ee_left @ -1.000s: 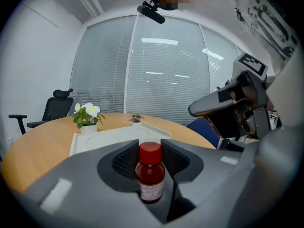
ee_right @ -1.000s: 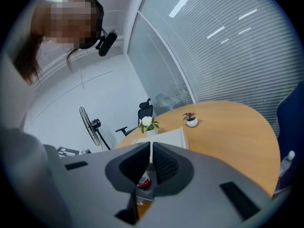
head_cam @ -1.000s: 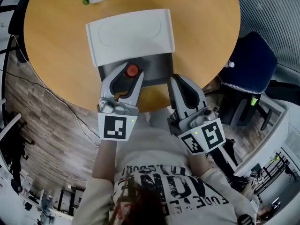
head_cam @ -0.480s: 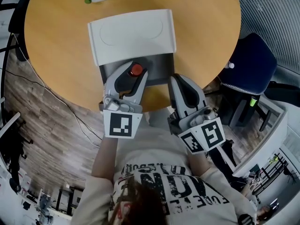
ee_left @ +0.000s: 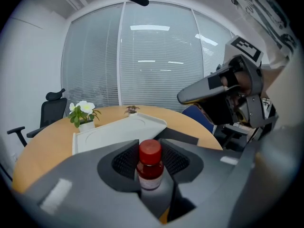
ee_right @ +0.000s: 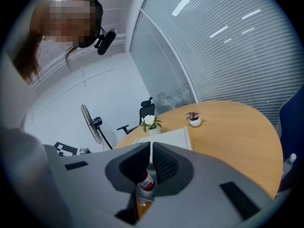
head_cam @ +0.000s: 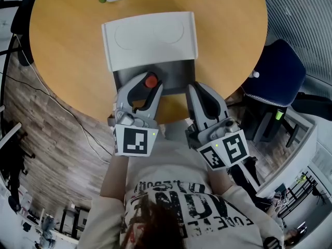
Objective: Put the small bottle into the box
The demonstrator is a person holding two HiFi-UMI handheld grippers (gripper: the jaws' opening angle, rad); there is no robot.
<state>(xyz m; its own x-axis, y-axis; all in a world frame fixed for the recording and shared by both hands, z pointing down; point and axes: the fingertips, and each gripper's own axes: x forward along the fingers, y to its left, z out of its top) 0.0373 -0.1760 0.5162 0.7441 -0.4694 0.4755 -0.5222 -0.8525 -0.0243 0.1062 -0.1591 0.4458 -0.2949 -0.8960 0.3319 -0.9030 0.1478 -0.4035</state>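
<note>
Small bottle point(head_cam: 151, 81), upright in left gripper point(ee_left: 150, 158) grip at box point(head_cam: 179, 72) near edge; right gripper point(ee_right: 151, 163) closed, empty; risk: early release likely topples it onto table point(head_cam: 67, 61).

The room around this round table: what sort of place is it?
Probably an office meeting room: it has a round wooden table, glass walls with blinds and a black office chair.
</note>
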